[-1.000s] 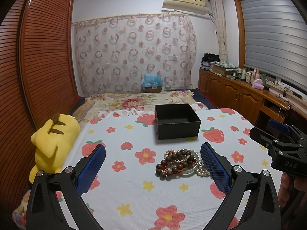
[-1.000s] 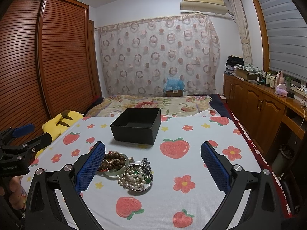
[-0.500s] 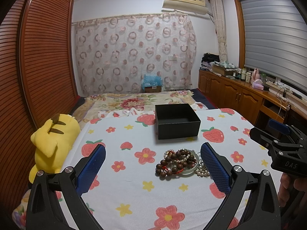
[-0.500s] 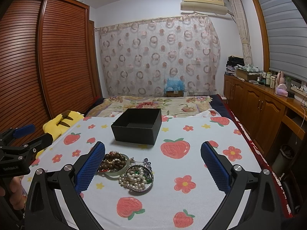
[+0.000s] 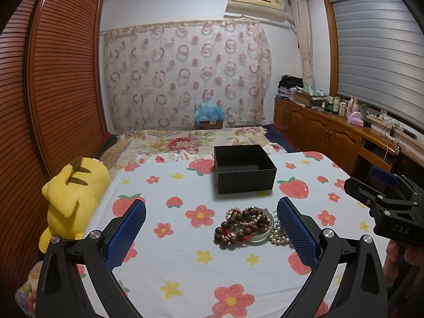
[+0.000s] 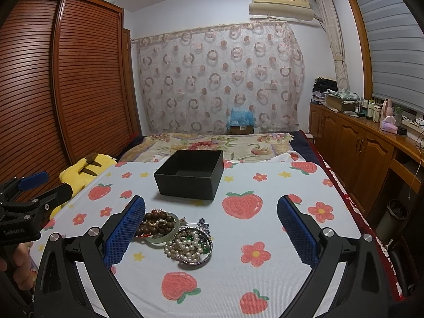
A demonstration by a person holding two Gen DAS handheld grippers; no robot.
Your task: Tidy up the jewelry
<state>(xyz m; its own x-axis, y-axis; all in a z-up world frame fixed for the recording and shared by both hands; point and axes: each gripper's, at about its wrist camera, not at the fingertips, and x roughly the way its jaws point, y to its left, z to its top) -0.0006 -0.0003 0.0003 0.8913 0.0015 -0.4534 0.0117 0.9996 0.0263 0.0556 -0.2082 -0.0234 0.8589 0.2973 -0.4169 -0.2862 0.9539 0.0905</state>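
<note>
Bed [image 5: 169,259] carries everything, spread with white strawberry-and-flower sheet [image 6: 278,241]. Floral quilt [image 5: 185,143] across far end. Open black box [image 5: 244,168] sits mid-bed. Nearer: heap of brown wooden beads [image 5: 235,228], pale bangle [image 6: 161,239], pearls [image 6: 185,246] in metal ring, touching. Yellow plush toy [image 5: 71,198] at left edge.
</note>
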